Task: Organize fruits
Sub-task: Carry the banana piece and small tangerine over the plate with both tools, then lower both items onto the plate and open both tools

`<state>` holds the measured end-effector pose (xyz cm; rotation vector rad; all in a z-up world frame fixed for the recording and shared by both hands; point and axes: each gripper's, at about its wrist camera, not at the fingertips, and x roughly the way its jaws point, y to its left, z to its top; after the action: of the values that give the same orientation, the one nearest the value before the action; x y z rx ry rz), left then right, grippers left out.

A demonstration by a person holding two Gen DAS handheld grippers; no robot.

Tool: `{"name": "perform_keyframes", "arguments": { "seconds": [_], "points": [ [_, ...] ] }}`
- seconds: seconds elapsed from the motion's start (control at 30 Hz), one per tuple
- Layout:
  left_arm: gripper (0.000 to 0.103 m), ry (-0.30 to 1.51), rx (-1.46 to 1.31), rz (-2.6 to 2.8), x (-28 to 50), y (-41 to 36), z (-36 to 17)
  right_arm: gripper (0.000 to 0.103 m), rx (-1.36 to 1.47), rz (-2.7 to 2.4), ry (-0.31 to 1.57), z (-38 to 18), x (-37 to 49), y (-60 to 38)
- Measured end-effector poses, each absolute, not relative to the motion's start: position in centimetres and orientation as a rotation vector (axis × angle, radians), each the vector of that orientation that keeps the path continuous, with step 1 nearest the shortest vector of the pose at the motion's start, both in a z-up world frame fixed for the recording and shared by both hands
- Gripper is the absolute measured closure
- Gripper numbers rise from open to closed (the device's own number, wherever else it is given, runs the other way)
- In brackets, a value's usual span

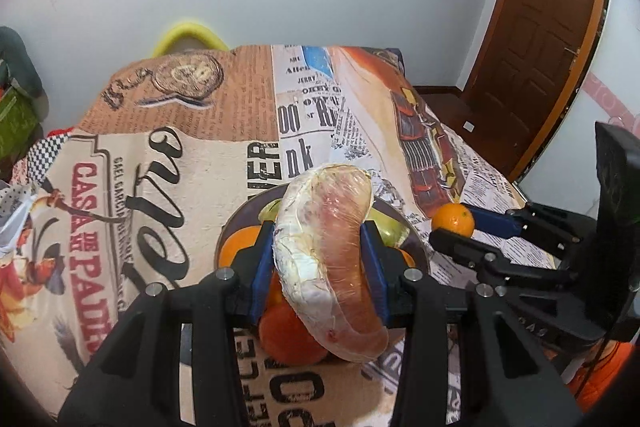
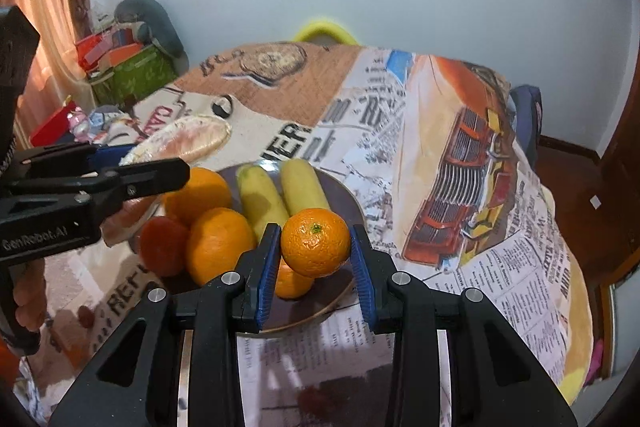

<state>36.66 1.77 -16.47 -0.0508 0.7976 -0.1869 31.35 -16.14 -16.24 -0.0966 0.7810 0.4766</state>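
— Claws first: what is held?
— A wrapped fruit wedge (image 1: 328, 259) is pinched by the left claw (image 1: 320, 263); an orange (image 2: 316, 242) is pinched by the right claw (image 2: 316, 259).
— And beyond them?
— Both are held above a plate (image 2: 344, 203) of oranges (image 2: 218, 245) and bananas (image 2: 302, 187), set on the printed tablecloth (image 2: 520, 287).

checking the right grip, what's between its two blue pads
A small orange, pinched by the right gripper above the plate of fruit. The right wrist view shows it best; the left wrist view shows it too.
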Motion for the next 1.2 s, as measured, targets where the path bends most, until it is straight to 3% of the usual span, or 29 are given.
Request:
{"name": "perform_keyframes", "arguments": {
  "seconds": [0.57,0.7,0.8,1.2],
  "points": [
    [0.061,0.841,-0.026,-0.140,39.4,0.7,-19.1,0.070,-0.044,0.491,0.901,-19.8,33.7,-17.1],
    [0.061,0.845,-0.026,-0.139,39.1,0.8,-18.8,0.058,-0.036,0.488,0.900,-19.8,33.8,-17.3],
    [0.061,0.835,-0.015,-0.133,38.4,0.6,-18.4,0.058,-0.032,0.484,0.897,-19.6,33.7,-17.4],
    [0.060,0.773,-0.018,-0.119,33.1,1.4,-14.3,0.058,-0.043,0.463,0.797,-14.6,29.6,-18.1]
  ]
}}
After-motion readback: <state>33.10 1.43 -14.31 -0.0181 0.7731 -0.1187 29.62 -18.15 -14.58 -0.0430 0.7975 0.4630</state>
